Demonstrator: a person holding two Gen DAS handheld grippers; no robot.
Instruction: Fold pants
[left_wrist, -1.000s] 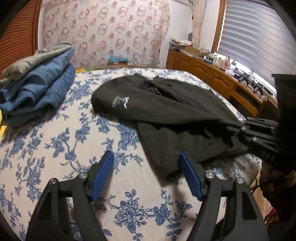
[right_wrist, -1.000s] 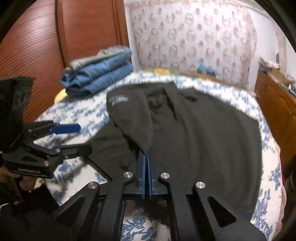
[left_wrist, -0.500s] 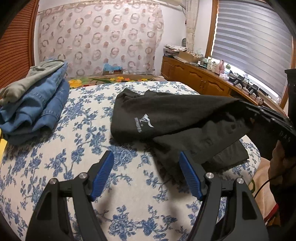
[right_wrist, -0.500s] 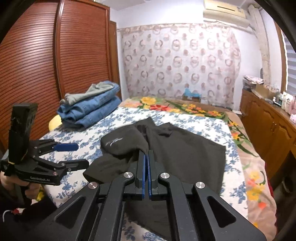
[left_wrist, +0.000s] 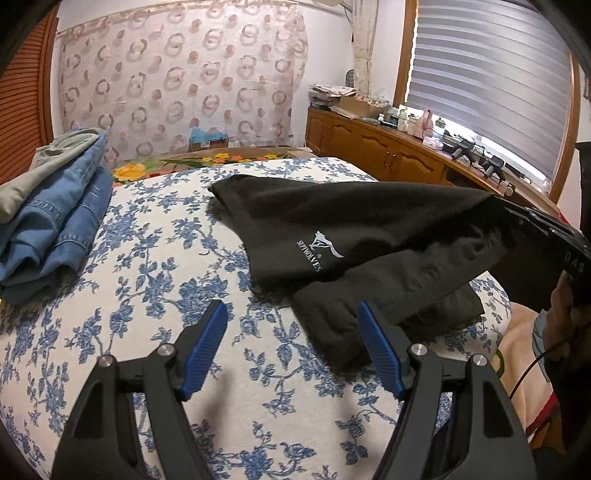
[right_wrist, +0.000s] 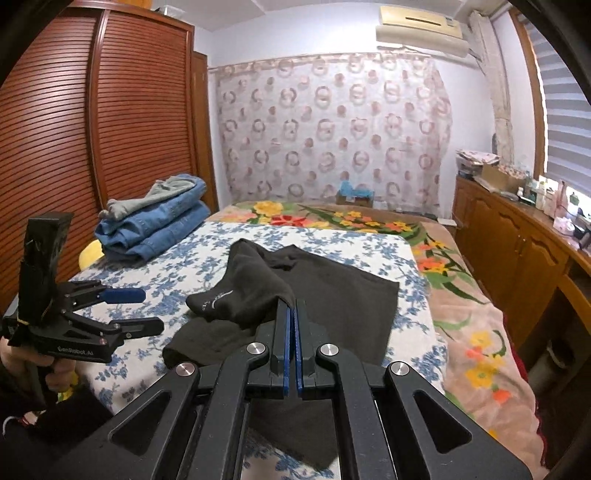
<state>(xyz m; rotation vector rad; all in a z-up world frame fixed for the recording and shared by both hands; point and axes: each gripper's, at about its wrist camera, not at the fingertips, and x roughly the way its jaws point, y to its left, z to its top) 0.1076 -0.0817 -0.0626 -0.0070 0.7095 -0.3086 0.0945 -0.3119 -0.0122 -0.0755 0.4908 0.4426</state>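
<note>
The black pants (left_wrist: 369, 240) with a white logo lie on the blue-flowered bed (left_wrist: 147, 266), partly lifted at the right. My right gripper (right_wrist: 293, 314) is shut on an edge of the pants (right_wrist: 332, 295) and holds it up above the bed; it also shows at the right of the left wrist view (left_wrist: 506, 212). My left gripper (left_wrist: 291, 343) is open and empty, low over the bedsheet just left of the pants' near corner; it shows at the left of the right wrist view (right_wrist: 136, 310).
A stack of folded blue jeans with a grey garment on top (left_wrist: 48, 214) sits at the bed's far left (right_wrist: 155, 221). A wooden cabinet (left_wrist: 406, 158) runs along the right. A slatted wardrobe (right_wrist: 92, 147) stands on the left.
My right gripper has lifted and pulled the pants edge up and toward me; the cloth has drawn together with the logo panel now raised. My left gripper stays open.
</note>
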